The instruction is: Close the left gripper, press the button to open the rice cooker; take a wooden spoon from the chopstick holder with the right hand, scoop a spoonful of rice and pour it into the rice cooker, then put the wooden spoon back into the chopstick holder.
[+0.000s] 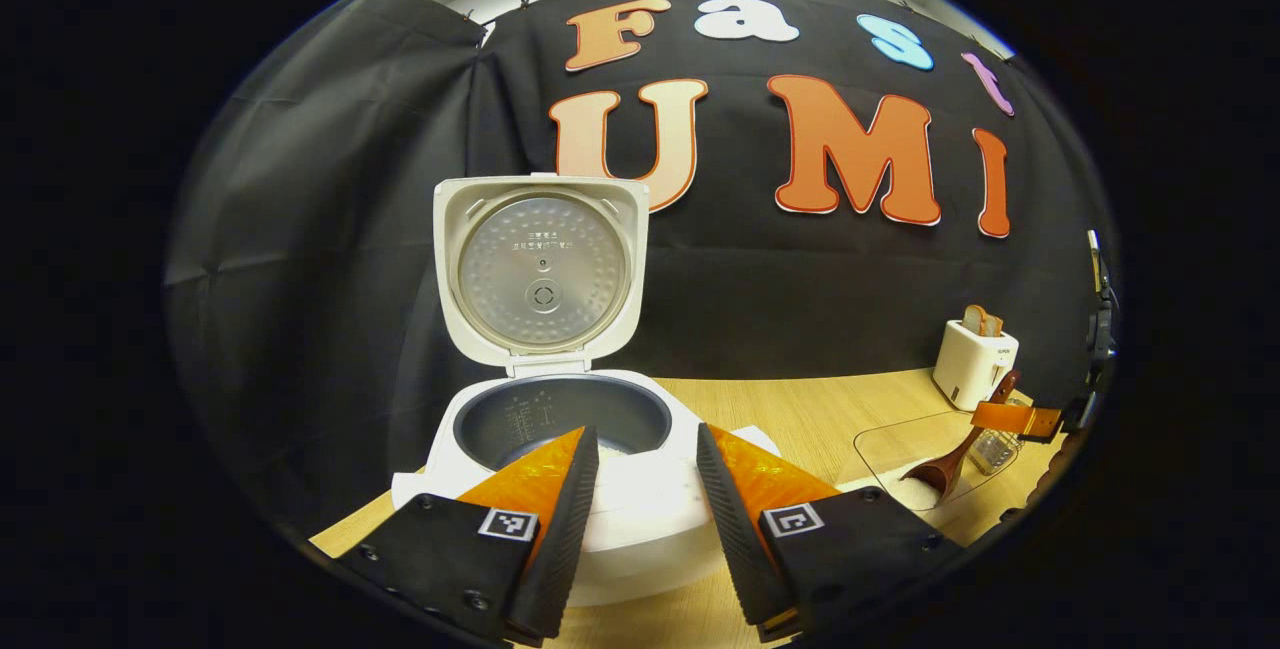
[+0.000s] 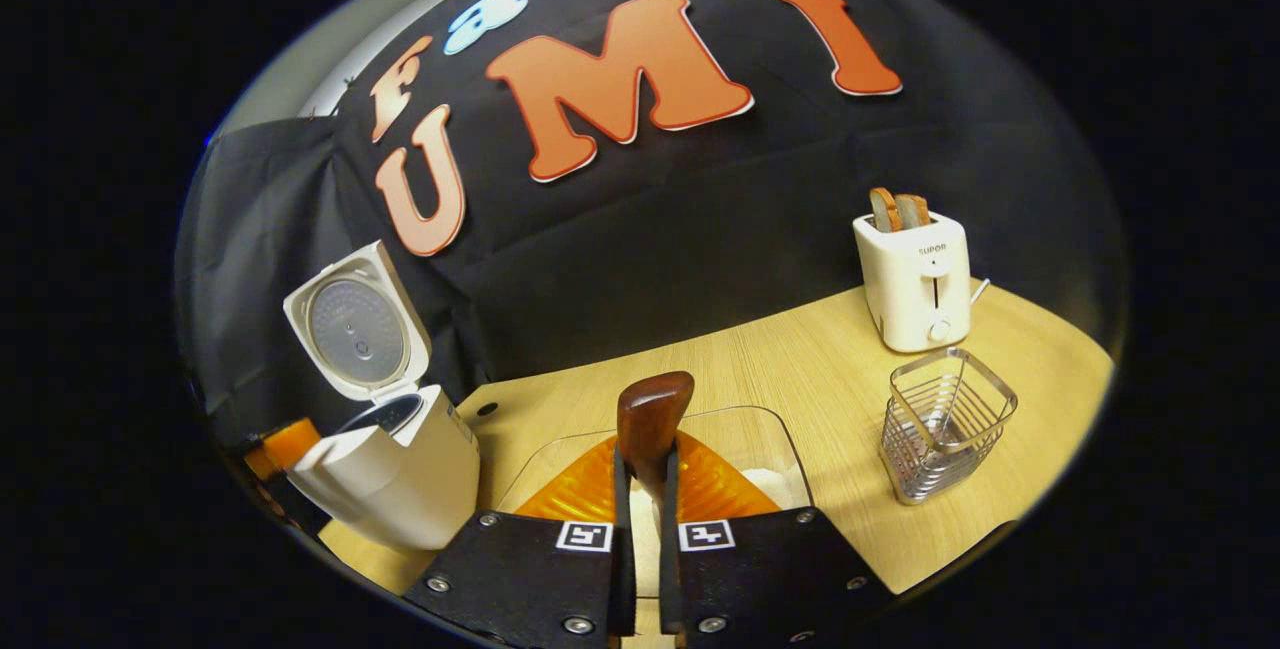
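Gripping the wooden spoon (image 2: 653,419) between its 2 closed fingers, the right gripper (image 2: 645,489) hangs over the glass rice tray (image 2: 775,429). Left gripper (image 1: 648,454) spread open before the rice cooker (image 1: 560,409), lid (image 1: 540,269) upright. Chopstick holder (image 2: 945,424) beyond the tray.

Right gripper (image 2: 646,489) clamped on wooden spoon (image 2: 652,419) over glass rice dish (image 2: 775,429); open rice cooker (image 2: 385,449) left of dish, chopstick holder (image 2: 945,424) right.
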A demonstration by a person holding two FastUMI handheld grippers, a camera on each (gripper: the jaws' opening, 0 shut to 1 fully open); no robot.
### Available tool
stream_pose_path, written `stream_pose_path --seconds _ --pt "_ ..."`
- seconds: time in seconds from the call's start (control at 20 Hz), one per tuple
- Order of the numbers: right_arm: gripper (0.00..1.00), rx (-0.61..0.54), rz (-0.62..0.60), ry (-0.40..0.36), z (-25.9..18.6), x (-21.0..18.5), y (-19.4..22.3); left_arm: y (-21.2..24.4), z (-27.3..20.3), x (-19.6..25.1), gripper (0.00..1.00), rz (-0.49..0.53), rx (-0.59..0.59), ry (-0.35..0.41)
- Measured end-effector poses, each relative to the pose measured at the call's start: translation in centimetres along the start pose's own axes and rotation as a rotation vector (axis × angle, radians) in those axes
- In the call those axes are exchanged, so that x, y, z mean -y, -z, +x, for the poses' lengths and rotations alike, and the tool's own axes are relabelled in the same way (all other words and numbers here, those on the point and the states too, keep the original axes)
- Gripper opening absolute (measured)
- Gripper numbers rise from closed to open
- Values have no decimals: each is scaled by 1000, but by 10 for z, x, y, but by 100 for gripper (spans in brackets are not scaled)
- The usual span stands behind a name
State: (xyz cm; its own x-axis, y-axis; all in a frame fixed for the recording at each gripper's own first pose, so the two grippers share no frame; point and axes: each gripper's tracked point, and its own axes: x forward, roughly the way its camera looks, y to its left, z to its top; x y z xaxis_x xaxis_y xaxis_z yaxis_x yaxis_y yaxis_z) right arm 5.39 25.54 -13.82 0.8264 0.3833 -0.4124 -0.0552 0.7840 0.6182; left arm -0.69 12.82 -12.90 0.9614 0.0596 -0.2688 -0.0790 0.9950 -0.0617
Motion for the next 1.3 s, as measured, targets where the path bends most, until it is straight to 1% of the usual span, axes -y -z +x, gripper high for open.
stream_pose_path --seconds 0.2,0.3,0.35,0.4,0.45,0.5,0.7,0.75,0.9,1.1,1.3 --pt "10 -20 126 19 8 2 3 -2 -5 -5 67 -5 10 -10" --pt "10 -14 151 21 10 2 1 -3 -7 -7 67 -5 14 -13" --pt "10 -18 169 12 12 -1 2 -4 -9 -9 67 -7 16 -15" --pt "10 -31 185 5 13 -2 5 -3 -9 -9 71 -8 16 -15" --pt "10 -37 219 -4 14 -2 5 -3 -11 -11 67 -9 18 -17" --pt "10 -54 241 -6 17 0 8 -3 -11 -11 68 -10 16 -17" --pt "10 -120 413 -21 27 14 22 0 -10 -14 67 -14 9 -22" --pt "10 -128 459 -42 28 11 21 0 -9 -14 68 -16 6 -24" --pt "10 -145 508 -55 28 12 22 1 -10 -15 68 -17 5 -28" --pt "10 -167 681 -114 24 15 16 -1 -8 -16 68 -21 6 -31" --pt "10 -153 789 -128 23 20 7 -3 -13 -14 68 -27 15 -30"
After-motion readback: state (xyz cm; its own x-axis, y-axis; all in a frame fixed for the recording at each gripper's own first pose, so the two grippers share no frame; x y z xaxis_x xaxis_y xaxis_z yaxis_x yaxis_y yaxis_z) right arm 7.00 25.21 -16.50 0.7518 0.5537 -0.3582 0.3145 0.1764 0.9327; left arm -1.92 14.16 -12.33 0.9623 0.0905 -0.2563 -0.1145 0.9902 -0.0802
